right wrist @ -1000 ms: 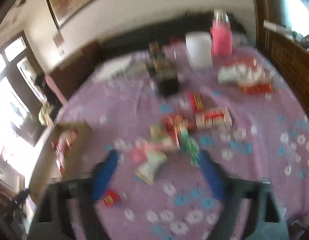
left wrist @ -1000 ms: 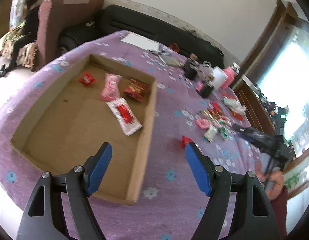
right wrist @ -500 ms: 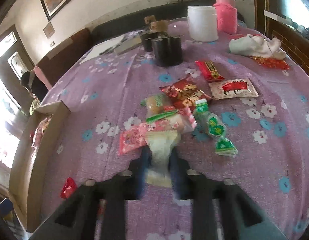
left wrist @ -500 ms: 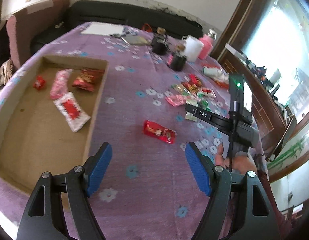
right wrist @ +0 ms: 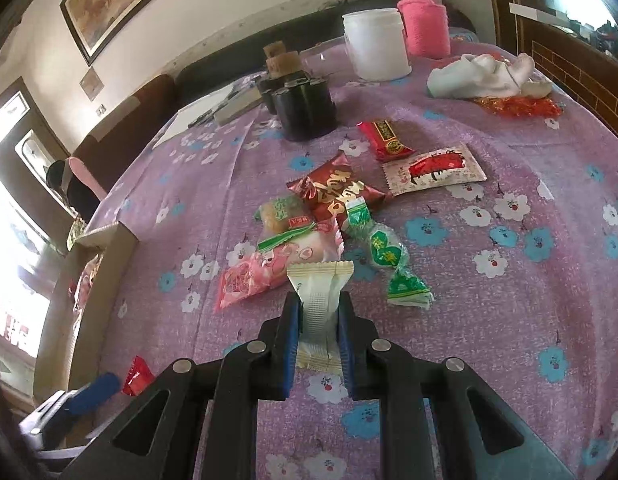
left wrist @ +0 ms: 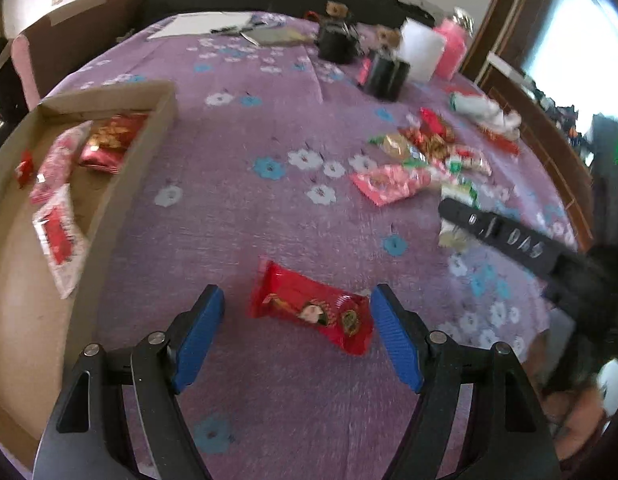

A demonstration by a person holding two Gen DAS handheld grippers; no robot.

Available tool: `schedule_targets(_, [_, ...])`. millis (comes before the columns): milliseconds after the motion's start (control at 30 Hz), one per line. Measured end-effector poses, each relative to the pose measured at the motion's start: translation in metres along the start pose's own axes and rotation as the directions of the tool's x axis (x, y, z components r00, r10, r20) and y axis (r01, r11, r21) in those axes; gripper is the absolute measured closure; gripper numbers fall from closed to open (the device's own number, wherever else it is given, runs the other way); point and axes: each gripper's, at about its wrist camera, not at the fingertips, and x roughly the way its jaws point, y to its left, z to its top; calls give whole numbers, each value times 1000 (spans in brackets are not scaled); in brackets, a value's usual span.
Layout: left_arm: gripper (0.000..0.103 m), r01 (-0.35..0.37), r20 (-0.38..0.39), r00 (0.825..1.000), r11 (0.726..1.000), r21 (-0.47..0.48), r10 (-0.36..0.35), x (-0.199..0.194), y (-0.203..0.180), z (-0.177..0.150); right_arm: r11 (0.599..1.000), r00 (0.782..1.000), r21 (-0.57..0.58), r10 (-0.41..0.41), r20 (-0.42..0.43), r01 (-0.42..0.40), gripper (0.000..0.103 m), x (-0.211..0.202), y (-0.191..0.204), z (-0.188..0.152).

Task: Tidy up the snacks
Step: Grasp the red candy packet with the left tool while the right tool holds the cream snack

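Two grippers: right gripper (right wrist: 318,312) jaws clamp a cream wafer packet (right wrist: 319,300); left gripper (left wrist: 295,332) jaws gape around a red snack bar (left wrist: 309,308).

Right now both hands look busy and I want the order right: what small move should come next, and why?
Probably lift the right gripper off the purple flowered tablecloth: its fingers, which have just been closing, already pinch the cream-white crimped snack packet. The left gripper is open over the red foil snack bar, not yet gripping.
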Motion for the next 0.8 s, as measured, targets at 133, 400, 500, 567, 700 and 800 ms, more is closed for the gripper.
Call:
schedule_targets(133, [65, -65, 64, 996, 992, 109, 59, 0, -15, -5, 1000, 1000, -8, -4, 19, 4, 84, -4, 1, 1])
schedule_targets(400, [71, 56, 65, 996, 998, 23, -57, -16, 9, -3, 1000, 999, -15, -2, 39, 3, 84, -8, 2, 1])
schedule_targets(500, [71, 93, 91, 991, 996, 5, -93, -32, 15, -5, 1000, 999, -19, 6, 51, -5, 84, -9, 4, 1])
schedule_targets(567, [71, 114, 109, 988, 993, -13, -112, -44, 20, -6, 1000, 998, -22, 6, 61, -5, 84, -11, 5, 0])
schedule_targets(700, [71, 145, 157, 978, 988, -53, -135, -75, 41, -6, 999, 997, -30, 19, 74, -17, 84, -13, 9, -1])
schedule_targets(800, [71, 147, 195, 973, 985, -93, -127, -95, 66, -7, 999, 996, -42, 18, 85, -15, 85, -13, 13, -4])
